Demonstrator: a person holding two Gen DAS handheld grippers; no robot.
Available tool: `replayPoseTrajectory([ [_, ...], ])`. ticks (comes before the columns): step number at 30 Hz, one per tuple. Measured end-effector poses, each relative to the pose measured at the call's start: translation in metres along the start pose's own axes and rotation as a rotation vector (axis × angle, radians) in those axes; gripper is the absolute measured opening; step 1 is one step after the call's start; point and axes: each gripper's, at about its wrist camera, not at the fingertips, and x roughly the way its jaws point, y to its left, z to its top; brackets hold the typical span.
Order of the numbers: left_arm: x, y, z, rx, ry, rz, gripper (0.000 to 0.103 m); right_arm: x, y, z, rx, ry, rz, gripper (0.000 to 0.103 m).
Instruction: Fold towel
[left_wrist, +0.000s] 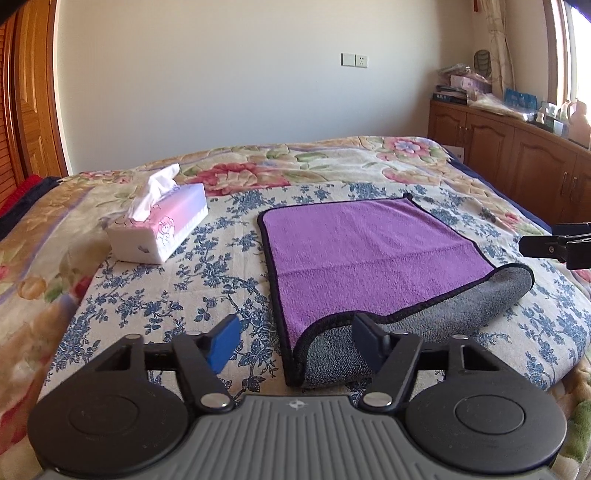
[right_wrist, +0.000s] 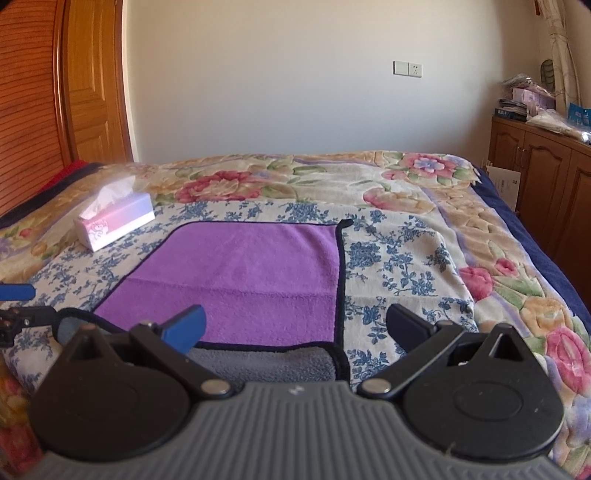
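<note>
The towel (left_wrist: 369, 254) lies on the bed (left_wrist: 332, 166), spread out on the part of the blanket with little blue flowers. Its top side is purple and its under side is gray, with a thin black edge all the way around. The near edge is rolled back on itself, so a band of gray shows along the front — fat at the left corner and at the right corner. The rest of the towel lies flat, with a faint crease line across the middle.

The left claw (left_wrist: 295, 339) is wide open and holds nothing. It sits low, right at the near left corner of the towel. Its blue pad is over the blanket, and its dark pad is over the gray fold.

The right claw (right_wrist: 295, 328) is wide open too, and it holds nothing. It sits at the near right corner of the towel (right_wrist: 243, 277). One pad is over the purple part and the other is over the blanket — the gray fold lies between them.

A pink and white tissue box (left_wrist: 159, 229) stands on the bed, to the left of the towel and apart from it. A white tissue sticks up out of the top. Past the bed there is a plain wall with a white socket (left_wrist: 354, 60). A wooden cabinet (left_wrist: 517, 147) stands on the right with many things piled on it.
</note>
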Motion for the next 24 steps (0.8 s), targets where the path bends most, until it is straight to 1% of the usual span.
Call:
replayPoseTrajectory([
  [5,0.008,0.001,-0.002,-0.006,0.026,-0.021,0.057,0.009,-0.003,0.000,0.003,0.028,0.006,0.103],
  [8,0.011,0.001,-0.001,-0.008,0.036,-0.033,0.053,0.013,-0.006,-0.001,0.009,0.042,0.011,0.103],
  [17,0.016,-0.001,-0.003,-0.019,0.062,-0.067,0.052,0.033,-0.018,-0.004,0.037,0.111,0.014,0.102],
  [18,0.016,-0.001,-0.004,-0.019,0.064,-0.068,0.052,0.035,-0.020,-0.005,0.042,0.121,0.014,0.101],
  [19,0.017,-0.001,-0.004,-0.020,0.067,-0.070,0.051,0.037,-0.022,-0.005,0.048,0.128,0.013,0.095],
  [24,0.020,0.000,-0.006,-0.018,0.079,-0.067,0.051,0.045,-0.031,-0.007,0.072,0.172,0.024,0.090],
])
